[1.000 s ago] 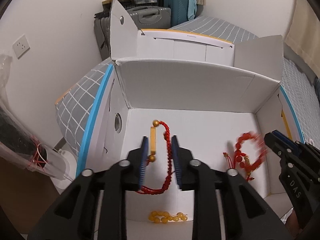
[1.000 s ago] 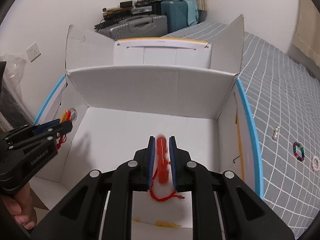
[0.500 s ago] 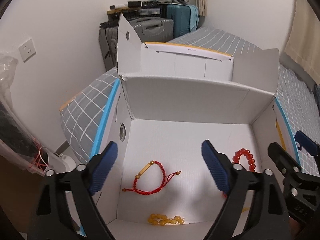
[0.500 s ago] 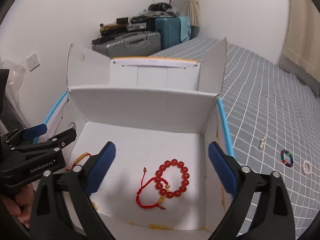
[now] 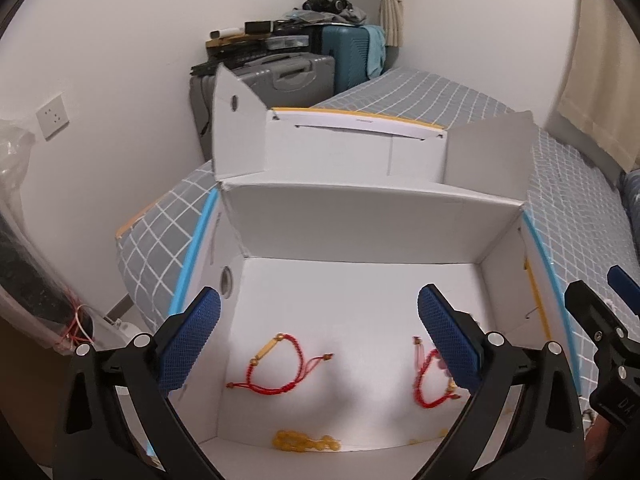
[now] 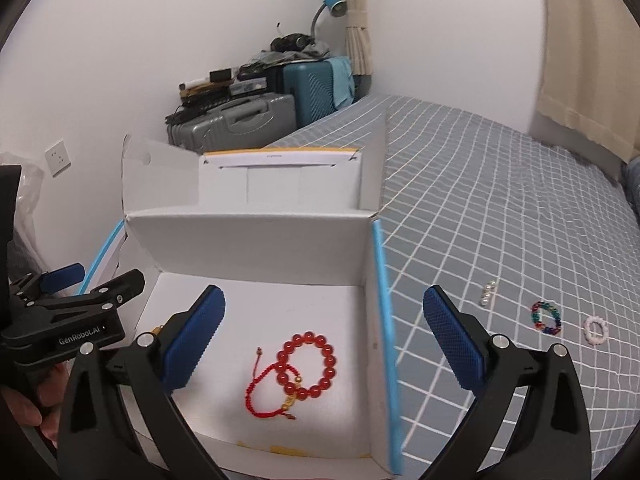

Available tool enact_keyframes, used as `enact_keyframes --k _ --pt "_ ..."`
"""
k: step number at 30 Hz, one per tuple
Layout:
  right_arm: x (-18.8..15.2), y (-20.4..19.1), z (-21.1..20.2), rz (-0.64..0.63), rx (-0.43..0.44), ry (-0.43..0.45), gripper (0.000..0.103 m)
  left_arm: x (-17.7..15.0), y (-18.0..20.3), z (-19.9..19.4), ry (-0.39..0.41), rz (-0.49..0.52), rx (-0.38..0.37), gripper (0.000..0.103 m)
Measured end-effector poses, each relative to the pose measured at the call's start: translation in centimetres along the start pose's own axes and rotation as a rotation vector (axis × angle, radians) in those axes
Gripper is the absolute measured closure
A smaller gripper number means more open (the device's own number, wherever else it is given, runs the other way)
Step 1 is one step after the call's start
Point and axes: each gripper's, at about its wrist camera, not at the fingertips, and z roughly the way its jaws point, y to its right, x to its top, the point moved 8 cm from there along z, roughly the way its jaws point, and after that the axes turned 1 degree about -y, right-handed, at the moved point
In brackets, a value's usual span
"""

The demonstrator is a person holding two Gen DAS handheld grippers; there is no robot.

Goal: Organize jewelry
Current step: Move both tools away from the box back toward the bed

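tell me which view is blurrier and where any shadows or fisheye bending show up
Left wrist view: softer; the yellow beads smear, and faint shadows lie on the box floor. Right wrist view: the red bead bracelet is crisp, and the bedspread grid bends near the dark round rim.

– What lies in the white box [image 5: 360, 236]?
– A red cord bracelet with a gold tube [image 5: 276, 364] flat on the left, yellow beads [image 5: 306, 440] by the near wall, and a red bead bracelet [image 6: 308, 364] overlapping a second red cord bracelet [image 6: 268, 394] on the right.
– And outside it?
– On the bed [image 6: 500, 208]: small pearls [image 6: 487, 293], a multicoloured ring bracelet [image 6: 546, 317], a pale one [image 6: 596, 330].
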Motion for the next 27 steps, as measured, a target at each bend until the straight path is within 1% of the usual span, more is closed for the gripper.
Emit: enact_keyframes --k 4,9,16,21,27 --pt "0.4 2.0 -1.6 0.014 -0.025 0.026 0.008 0.7 1.9 -0.8 0.019 0.02 -0.02 0.006" --pt "0.6 5.5 -3.9 0.043 -0.071 0.052 0.008 1.8 5.9 -1.8 0.047 0.066 -0.061 0.006" --pt "-0.6 12.3 -7.4 0.11 -0.174 0.068 0.008 2.5 13.8 -2.1 0.056 0.158 -0.15 0.006" --pt "-2.0 17.6 -9.6 0.168 -0.25 0.071 0.008 2.0 19.2 -2.2 0.05 0.221 -0.206 0.006" --pt "-4.1 22.7 -11.6 0.234 -0.327 0.067 0.008 1.0 25.2 -1.7 0.026 0.285 -0.26 0.006"
